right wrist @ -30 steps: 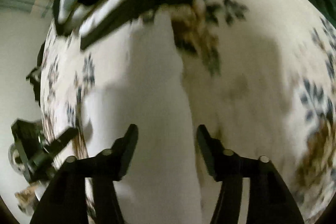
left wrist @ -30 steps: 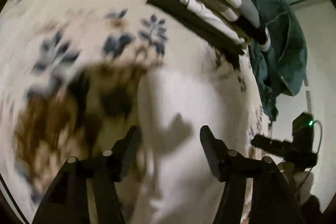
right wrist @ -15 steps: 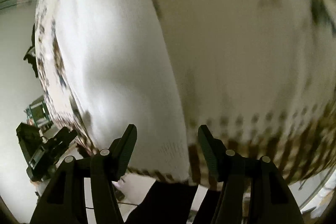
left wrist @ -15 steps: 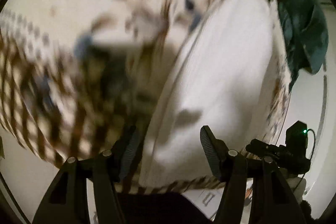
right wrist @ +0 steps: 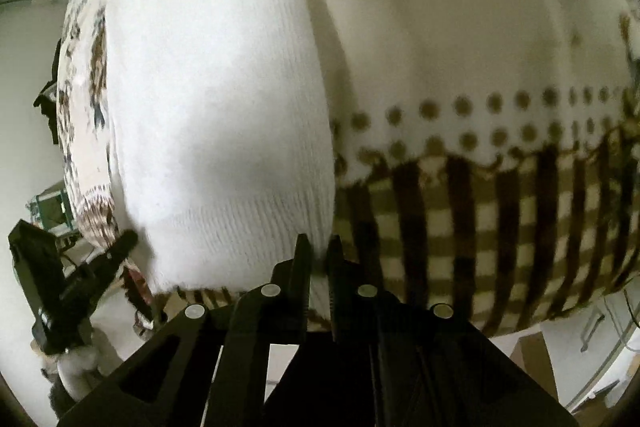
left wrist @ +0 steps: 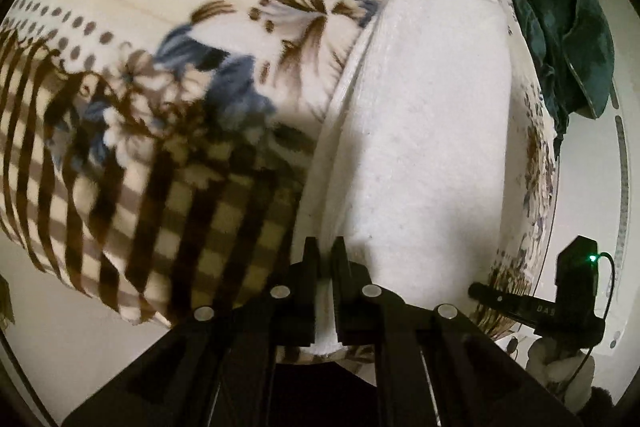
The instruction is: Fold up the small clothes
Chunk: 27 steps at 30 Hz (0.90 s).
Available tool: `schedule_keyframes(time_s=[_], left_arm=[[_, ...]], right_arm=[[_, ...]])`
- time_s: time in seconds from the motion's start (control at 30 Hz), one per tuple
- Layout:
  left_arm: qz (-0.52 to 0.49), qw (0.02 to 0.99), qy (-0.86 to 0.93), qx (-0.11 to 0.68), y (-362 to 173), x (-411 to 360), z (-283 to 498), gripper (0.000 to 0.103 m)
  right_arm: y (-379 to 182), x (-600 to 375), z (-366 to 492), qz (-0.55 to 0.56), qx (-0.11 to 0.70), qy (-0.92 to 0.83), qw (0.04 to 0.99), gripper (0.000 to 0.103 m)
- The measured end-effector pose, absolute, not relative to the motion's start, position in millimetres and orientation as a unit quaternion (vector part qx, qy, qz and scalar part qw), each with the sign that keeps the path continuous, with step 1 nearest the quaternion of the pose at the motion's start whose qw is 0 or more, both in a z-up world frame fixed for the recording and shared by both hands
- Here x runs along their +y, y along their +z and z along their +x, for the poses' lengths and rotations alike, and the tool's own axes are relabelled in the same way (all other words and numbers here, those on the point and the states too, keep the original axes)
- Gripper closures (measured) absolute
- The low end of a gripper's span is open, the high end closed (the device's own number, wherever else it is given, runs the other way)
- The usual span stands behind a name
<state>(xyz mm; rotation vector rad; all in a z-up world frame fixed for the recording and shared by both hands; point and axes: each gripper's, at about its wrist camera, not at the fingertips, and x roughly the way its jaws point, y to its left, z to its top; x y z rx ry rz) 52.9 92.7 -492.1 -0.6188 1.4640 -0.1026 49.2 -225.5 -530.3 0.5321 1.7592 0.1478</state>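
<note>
A white knit garment [left wrist: 420,131] lies flat on a floral and checked blanket [left wrist: 168,75]. In the left wrist view it fills the centre right of the frame; in the right wrist view it fills the centre left, its ribbed hem at the bottom. What kind of garment it is I cannot say for sure from these close views; it looks like a small sweater or similar knit piece.

The left gripper [left wrist: 325,267] has its jaws drawn nearly together on the near edge of the white knit, a thin strip of fabric showing between them at bottom centre. The right gripper [right wrist: 318,259] is likewise nearly closed, pinching the hem's corner where white cloth meets the checked border.

The garment's long axis runs straight away from both grippers, from the bottom of each frame toward the top. The two grips sit on opposite near corners of the same short edge, so neither hand is nearer. The next fold probably means carrying this edge up and forward along that axis toward the far end, near the dark green cloth [left wrist: 560,27] at upper right.
</note>
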Motion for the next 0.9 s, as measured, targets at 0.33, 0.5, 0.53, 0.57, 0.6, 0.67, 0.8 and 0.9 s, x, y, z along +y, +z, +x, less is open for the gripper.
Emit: schedule_keyframes(time_s=[0.33,0.5,0.53,0.57,0.6,0.67,0.8,0.9], left_arm=[[-0.316,0.673,-0.057,0.667,-518,94,50,0.063],[-0.375,0.656,-0.066,0.652,-538,102,47,0.039],[-0.389,0.650,-0.073,0.649,-543,101,49,0.036],[-0.402,0.642,-0.080,0.648,-549,99,50,0.035],[-0.415,0.635,-0.089,0.645,-553,95,52,0.035],[-0.425,0.630,-0.104,0.642,-556,88,56,0.030],[-0.410,0.640,-0.121,0.639,-550,77,58,0.031],[-0.396,0.642,-0.133,0.642,-540,71,55,0.092]], right_arm=[[-570,-227,51,0.283,0.776,0.055,0.561,0.046],[-576,-233,44,0.293,0.761,0.081,0.573,0.046],[-579,-236,43,0.295,0.759,0.088,0.573,0.046],[-582,-239,42,0.299,0.758,0.093,0.572,0.046],[-584,-241,42,0.308,0.755,0.099,0.571,0.045],[-587,-248,44,0.338,0.744,0.115,0.565,0.043],[-596,-249,42,0.386,0.728,0.139,0.550,0.043],[-592,-250,38,0.383,0.724,0.144,0.556,0.082]])
